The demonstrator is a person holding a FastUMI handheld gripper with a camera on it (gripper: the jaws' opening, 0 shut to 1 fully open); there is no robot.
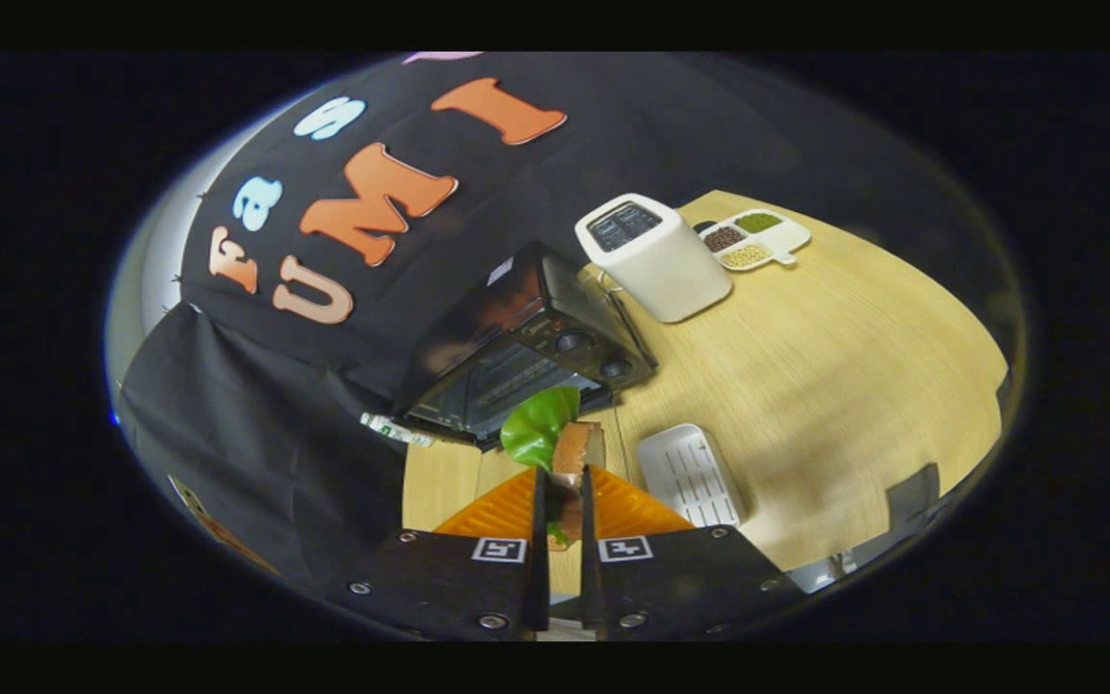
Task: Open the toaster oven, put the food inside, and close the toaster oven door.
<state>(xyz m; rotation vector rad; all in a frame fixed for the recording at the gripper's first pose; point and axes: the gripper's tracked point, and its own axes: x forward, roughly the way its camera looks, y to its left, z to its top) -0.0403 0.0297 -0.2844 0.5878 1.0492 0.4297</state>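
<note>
The tool (563, 501) was clamped narrowly on a sandwich (574, 453) with a lettuce leaf, held tilted above the bench (834, 386) just short of the toaster oven (516, 357), whose door hung open; I judged the carry under way, next sliding the food into its cavity.

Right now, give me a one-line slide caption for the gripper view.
Gripper shut on sandwich, carried toward the open toaster oven on the table.
</note>
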